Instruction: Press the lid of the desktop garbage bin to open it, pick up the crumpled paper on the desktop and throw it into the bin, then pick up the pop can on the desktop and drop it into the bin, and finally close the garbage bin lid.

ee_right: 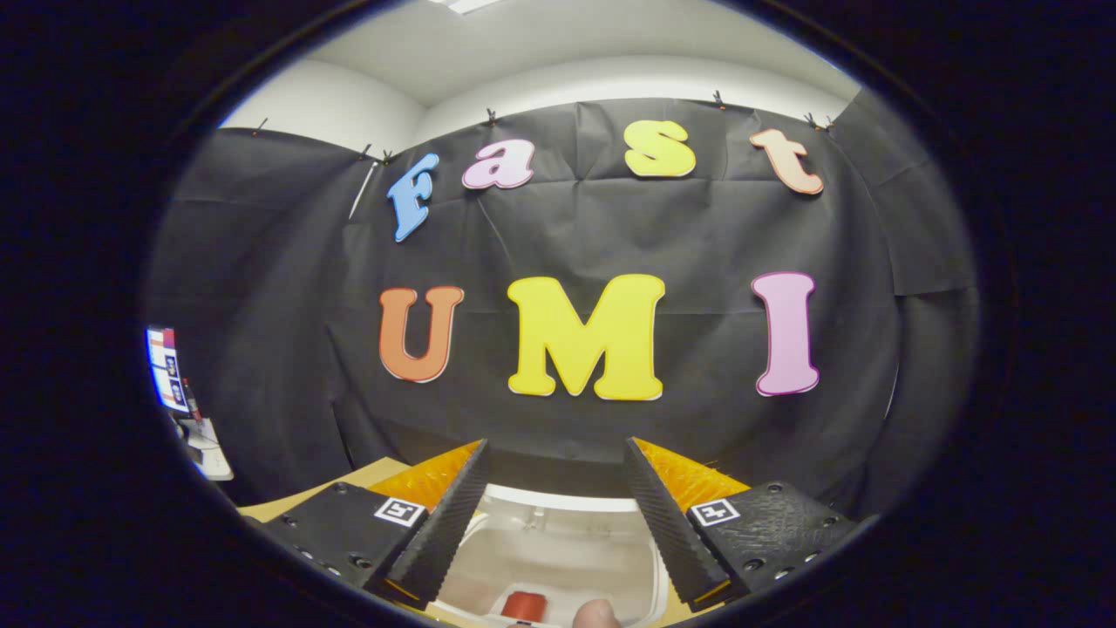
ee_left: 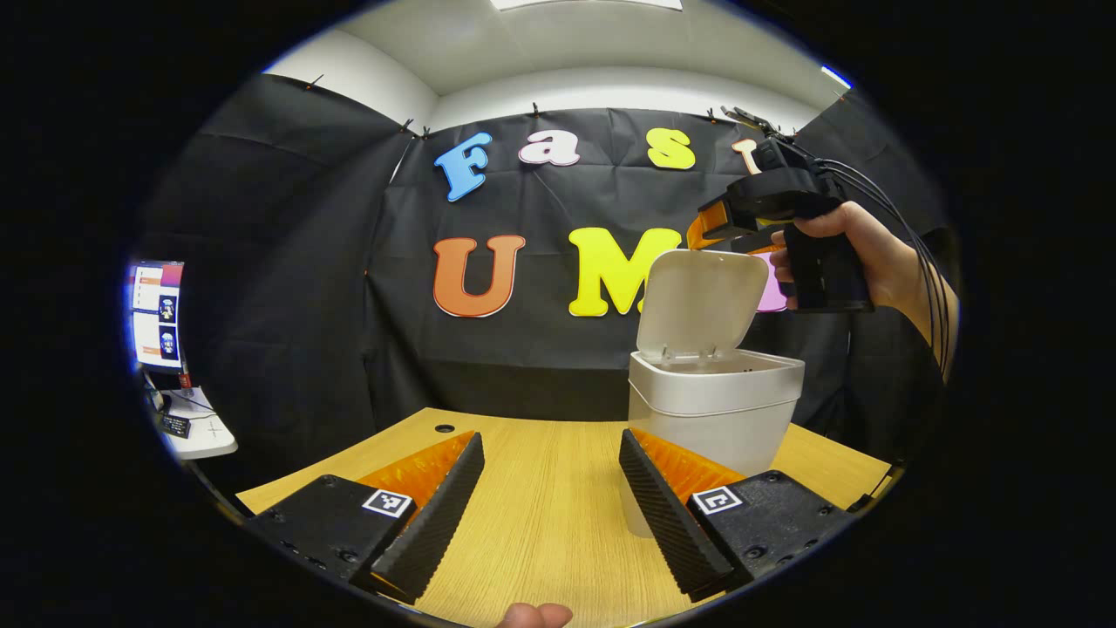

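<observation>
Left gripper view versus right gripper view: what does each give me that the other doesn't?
Left gripper view: the white plastic bin from outside on the light wooden table, its lid raised, the right gripper in a hand just above it. Right gripper view: a look down into the bin's open top, a small red object lying inside. Both: the black cloth wall and a monitor at left.

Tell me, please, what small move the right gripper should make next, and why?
Probably lower the right gripper onto the raised lid and push it shut. The bin stands open, something red already lies inside, the bare tabletop holds no paper or can, and both grippers are open and empty.
</observation>
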The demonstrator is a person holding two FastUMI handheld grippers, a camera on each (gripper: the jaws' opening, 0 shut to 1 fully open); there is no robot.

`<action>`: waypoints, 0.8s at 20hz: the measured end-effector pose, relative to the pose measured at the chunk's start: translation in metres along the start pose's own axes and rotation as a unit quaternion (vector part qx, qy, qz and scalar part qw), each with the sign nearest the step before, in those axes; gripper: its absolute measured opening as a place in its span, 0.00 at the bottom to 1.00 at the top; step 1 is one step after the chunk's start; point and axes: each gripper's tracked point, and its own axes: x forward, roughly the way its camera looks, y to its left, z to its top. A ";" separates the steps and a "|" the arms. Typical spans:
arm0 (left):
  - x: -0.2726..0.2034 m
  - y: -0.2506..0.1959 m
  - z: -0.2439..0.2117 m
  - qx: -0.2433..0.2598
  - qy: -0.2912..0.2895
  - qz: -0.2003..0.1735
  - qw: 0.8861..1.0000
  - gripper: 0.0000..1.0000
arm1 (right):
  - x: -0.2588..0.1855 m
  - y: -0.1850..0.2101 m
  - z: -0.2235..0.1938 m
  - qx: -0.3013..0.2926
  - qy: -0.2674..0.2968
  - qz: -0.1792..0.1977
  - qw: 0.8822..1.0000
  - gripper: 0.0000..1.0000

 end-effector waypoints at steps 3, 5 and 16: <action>-0.002 -0.011 -0.003 -0.002 0.000 -0.012 1.000 1.00 | -0.023 0.000 -0.028 -0.010 0.006 -0.001 1.000 0.95; -0.004 -0.017 -0.005 -0.001 0.000 -0.018 1.000 1.00 | -0.031 0.001 -0.046 -0.009 0.014 0.000 1.000 0.97; -0.010 -0.024 -0.016 0.005 -0.001 -0.024 1.000 1.00 | -0.048 -0.002 -0.106 0.011 0.044 -0.002 0.999 0.96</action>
